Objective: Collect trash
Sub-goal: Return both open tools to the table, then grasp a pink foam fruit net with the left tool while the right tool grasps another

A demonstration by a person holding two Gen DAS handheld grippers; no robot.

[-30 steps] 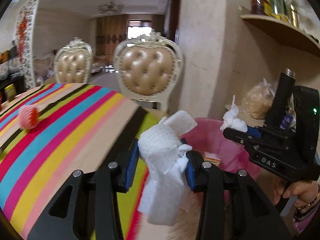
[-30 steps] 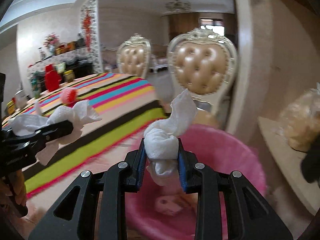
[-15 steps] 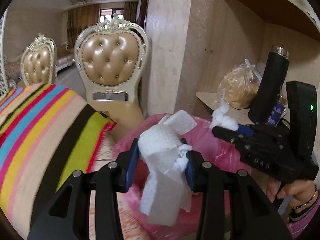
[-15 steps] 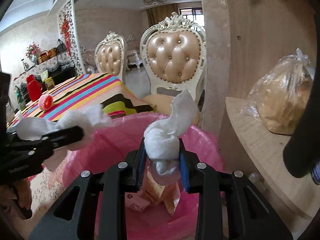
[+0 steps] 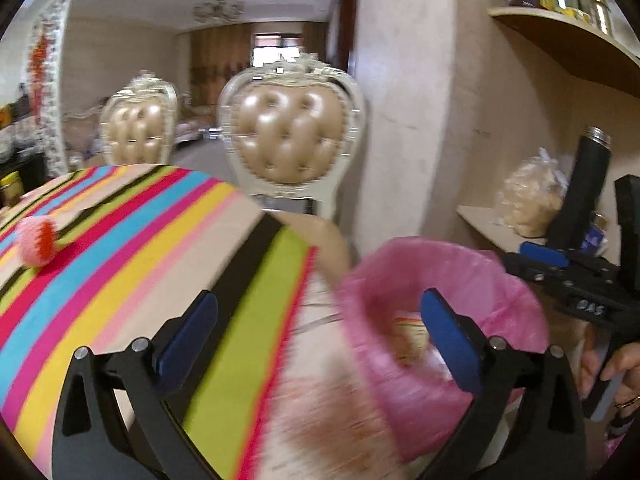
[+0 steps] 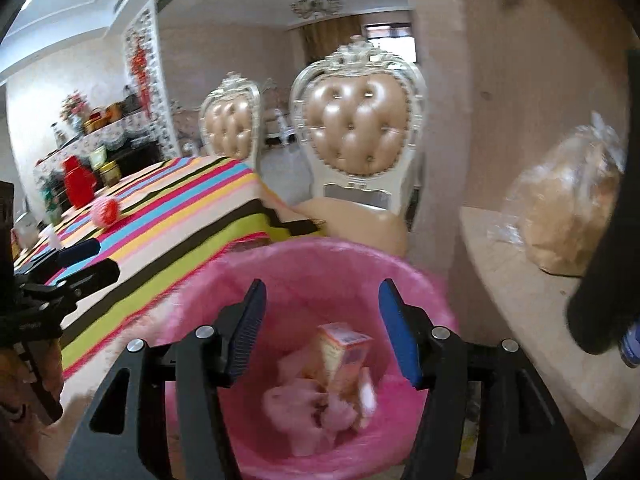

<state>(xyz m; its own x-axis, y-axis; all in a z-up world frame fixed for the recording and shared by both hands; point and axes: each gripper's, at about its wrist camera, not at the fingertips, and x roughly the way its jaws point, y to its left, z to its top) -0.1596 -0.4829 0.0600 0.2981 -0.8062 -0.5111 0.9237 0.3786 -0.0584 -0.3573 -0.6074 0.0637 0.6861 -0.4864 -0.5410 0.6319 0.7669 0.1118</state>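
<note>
The left gripper [image 5: 316,334] is spread wide with nothing between its blue pads [image 5: 186,332], over the near corner of the striped table [image 5: 132,248] and the left rim of the bin [image 5: 516,300]. On the table's left side lies a pink-and-red ball [image 5: 36,240], soft with blur. Two tufted chairs [image 5: 290,140] stand beyond the table's far edge.

The bin, lined with a pink bag, stands just beside the table's right edge. From the right wrist its inside shows: pale crumpled tissues [image 6: 304,408] lie at the bottom, tinted pink by the liner, heaped against a small orange carton [image 6: 340,354] standing tilted among them. Their edges are smeared, so separate pieces cannot be counted. From the left wrist only a blurred patch of the carton shows past the right pad.

The right gripper [image 6: 320,334] hangs over the bin's mouth, also wide apart and empty. On the shelf [image 6: 516,280] to the right sits a knotted bag [image 6: 572,208] of something tan; a black bottle [image 5: 580,192] beside it is cut off at the right wrist frame's edge.
</note>
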